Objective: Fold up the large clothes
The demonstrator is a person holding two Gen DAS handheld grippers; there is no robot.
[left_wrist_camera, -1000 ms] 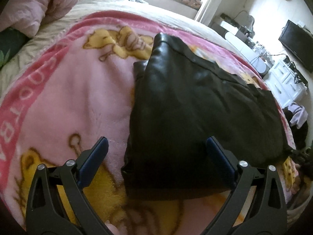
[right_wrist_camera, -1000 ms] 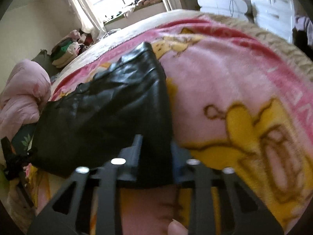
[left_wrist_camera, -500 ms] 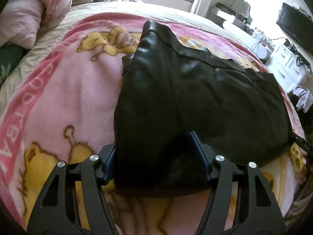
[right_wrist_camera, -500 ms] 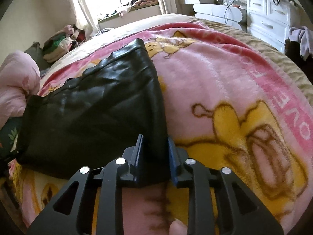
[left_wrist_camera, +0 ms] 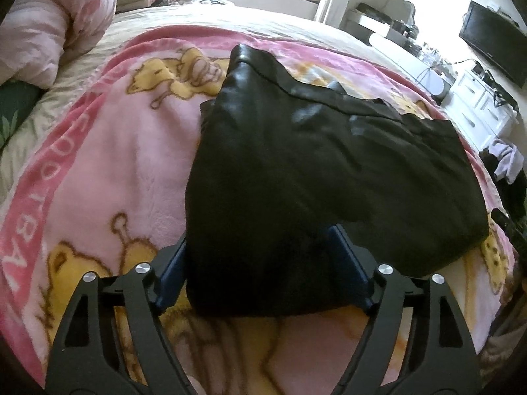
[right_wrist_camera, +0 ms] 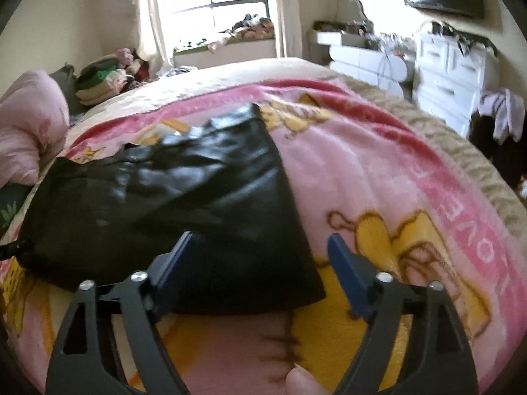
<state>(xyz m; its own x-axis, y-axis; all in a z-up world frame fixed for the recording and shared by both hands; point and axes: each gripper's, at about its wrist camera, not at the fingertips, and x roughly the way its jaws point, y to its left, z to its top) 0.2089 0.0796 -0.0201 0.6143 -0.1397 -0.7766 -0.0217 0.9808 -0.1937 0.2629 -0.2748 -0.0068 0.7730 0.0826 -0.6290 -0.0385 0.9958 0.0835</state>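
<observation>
Pink blanket, folded black garment, both jaws opening, prob. released

To my left the pink blanket lies flat and bare, so a sweep that way meets nothing until the bunched pink quilt at the bed's far corner. The folded black garment fills the middle and sits bulging between my left gripper's opening fingers. My right gripper's fingers are opening too, one over the garment's corner, the other over open blanket. White drawers stand well beyond the bed's right edge.
</observation>
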